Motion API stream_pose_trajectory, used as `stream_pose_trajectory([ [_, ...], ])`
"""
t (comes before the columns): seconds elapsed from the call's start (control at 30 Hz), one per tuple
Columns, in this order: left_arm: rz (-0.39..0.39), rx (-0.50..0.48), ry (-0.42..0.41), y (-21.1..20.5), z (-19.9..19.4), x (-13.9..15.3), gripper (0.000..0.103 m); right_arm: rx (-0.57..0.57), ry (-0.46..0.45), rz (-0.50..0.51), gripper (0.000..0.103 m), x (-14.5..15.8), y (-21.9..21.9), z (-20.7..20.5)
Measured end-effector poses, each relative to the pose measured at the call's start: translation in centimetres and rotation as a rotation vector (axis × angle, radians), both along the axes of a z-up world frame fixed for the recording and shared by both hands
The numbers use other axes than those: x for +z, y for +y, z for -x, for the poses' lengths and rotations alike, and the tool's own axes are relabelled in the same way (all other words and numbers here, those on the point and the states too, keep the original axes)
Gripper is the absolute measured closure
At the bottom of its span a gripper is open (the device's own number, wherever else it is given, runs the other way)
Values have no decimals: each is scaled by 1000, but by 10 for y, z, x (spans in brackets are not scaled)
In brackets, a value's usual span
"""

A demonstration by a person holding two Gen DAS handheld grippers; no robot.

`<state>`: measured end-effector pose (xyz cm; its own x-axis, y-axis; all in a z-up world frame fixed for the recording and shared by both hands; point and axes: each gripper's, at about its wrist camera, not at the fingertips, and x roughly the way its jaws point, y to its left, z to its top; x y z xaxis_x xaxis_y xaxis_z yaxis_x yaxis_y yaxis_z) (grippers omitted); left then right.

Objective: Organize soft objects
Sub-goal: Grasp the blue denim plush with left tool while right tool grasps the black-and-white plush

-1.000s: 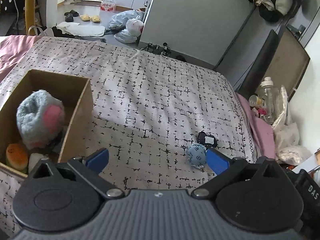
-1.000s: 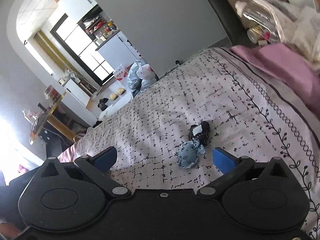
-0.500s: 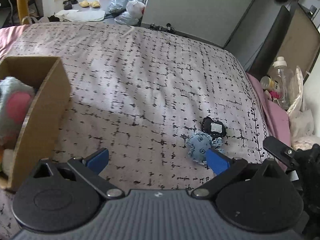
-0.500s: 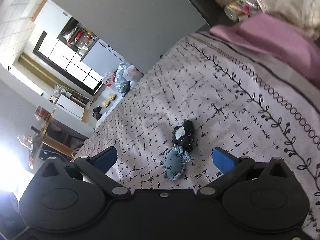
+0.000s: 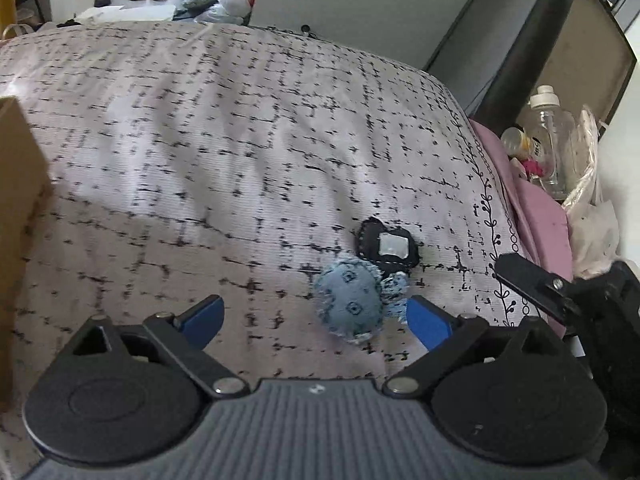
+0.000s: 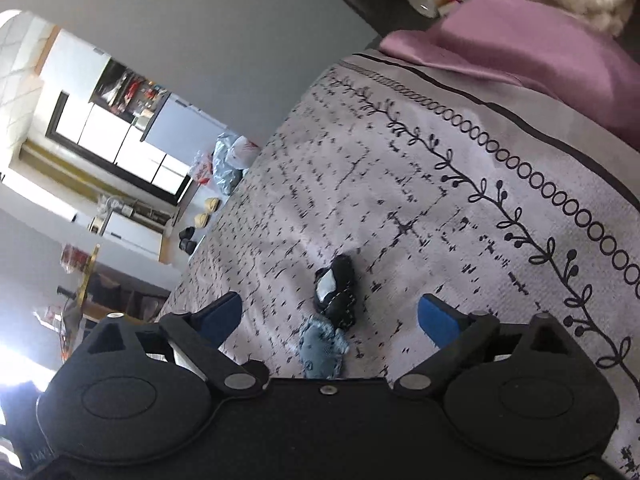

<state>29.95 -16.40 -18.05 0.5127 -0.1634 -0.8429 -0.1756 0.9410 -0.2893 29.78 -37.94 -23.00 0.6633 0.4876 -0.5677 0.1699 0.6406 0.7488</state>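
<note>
A small light-blue fabric toy [image 5: 350, 300] lies on the patterned bedspread [image 5: 224, 128], touching a black fabric toy with a white patch [image 5: 387, 245] just behind it. My left gripper [image 5: 310, 318] is open and empty, low over the bed; the blue toy sits between its fingers, close to the right finger [image 5: 428, 326]. My right gripper [image 6: 330, 316] is open and empty, with the black toy [image 6: 338, 294] and the blue toy [image 6: 320, 350] between its fingers. The cardboard box [image 5: 16, 208] shows only as a wall at the left edge.
The right gripper's body [image 5: 568, 300] shows at the right of the left wrist view. A pink sheet [image 5: 532, 208], a plastic bottle [image 5: 550, 128] and bags lie past the bed's right edge. A grey cabinet [image 5: 360, 4] stands behind the bed.
Both grippers have moved closer to the two toys. The left view has swung right, so the box has slid almost out of frame. Both stay open.
</note>
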Motion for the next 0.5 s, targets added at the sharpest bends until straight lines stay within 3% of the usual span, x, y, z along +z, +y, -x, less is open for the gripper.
stream_pose_trajectory([
  [0.3,24,-3,43,-19,-23,-28,27,31,33,-21,22,-20,9,-20],
  [0.33,24,-2,47,-19,-25,-30,34,37,35,-18,22,-22,10,-22],
  [0.43,27,36,70,-16,-27,-36,71,42,49,-29,23,-28,14,-29],
  [0.5,37,53,70,-11,-28,-36,73,46,56,-34,24,-32,17,-34],
])
